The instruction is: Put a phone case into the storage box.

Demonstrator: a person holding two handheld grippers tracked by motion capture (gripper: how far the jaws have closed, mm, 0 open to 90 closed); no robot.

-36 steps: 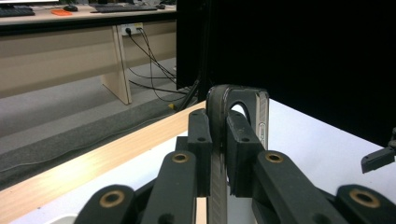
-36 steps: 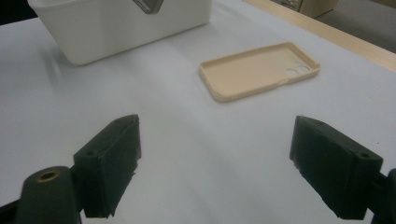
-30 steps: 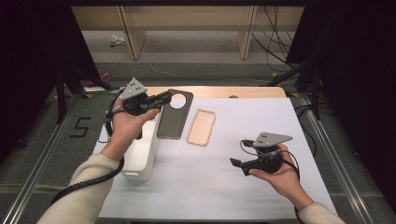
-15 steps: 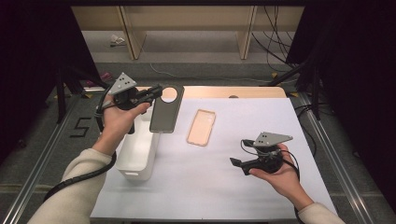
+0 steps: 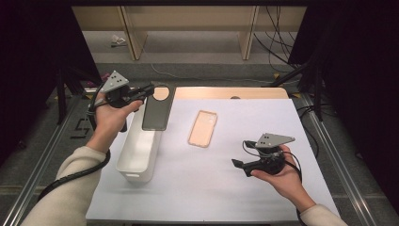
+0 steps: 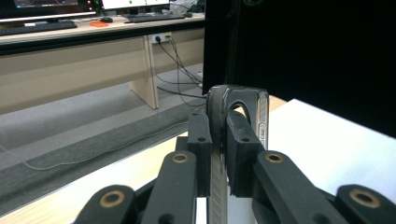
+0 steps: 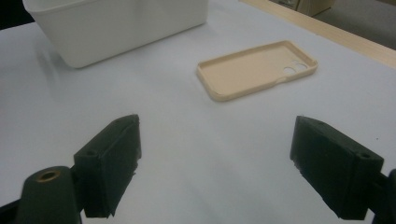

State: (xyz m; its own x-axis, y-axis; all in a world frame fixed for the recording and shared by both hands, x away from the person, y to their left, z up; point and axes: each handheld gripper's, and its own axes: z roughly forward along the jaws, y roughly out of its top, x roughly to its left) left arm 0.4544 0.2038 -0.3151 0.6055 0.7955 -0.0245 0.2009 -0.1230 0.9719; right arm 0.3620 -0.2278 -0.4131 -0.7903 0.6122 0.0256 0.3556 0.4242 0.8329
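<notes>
The left tongs [image 5: 149,89] are pinching a dark grey, flat, rubbery-looking phone case with a round camera cut-out [image 5: 156,109], gripping it by the top rim beside the cut-out; in the left gripper view the two black pads are pressing flat on either face of the case wall [image 6: 218,140], with the cut-out arch rising just beyond them. The case is hanging clear of the desk, tilted, its lower end over the far corner of the white rectangular plastic bin [image 5: 139,153]. Judging by how it is hanging from a single edge grip without drooping, it is probably light and fairly stiff along its length, though thin walls of this kind are likely to flex under a hard squeeze. The glossy surface may be somewhat slippery, so the rim beside the cut-out, where the wall is doubled by the lip, seems the sounder place to hold. The left hand [image 5: 109,115] is raised above the far end of the bin, wrist cocked, tongs pointing roughly level across the bin's far edge. The right tongs [image 5: 238,164] are standing spread with nothing between them, resting low over the white desk surface [image 5: 202,183], well apart from the bin on its right, palm up under the body. A beige, open-faced phone case of similar shape [image 5: 203,128] is lying flat on the desk, near the bin on its right, untouched.
</notes>
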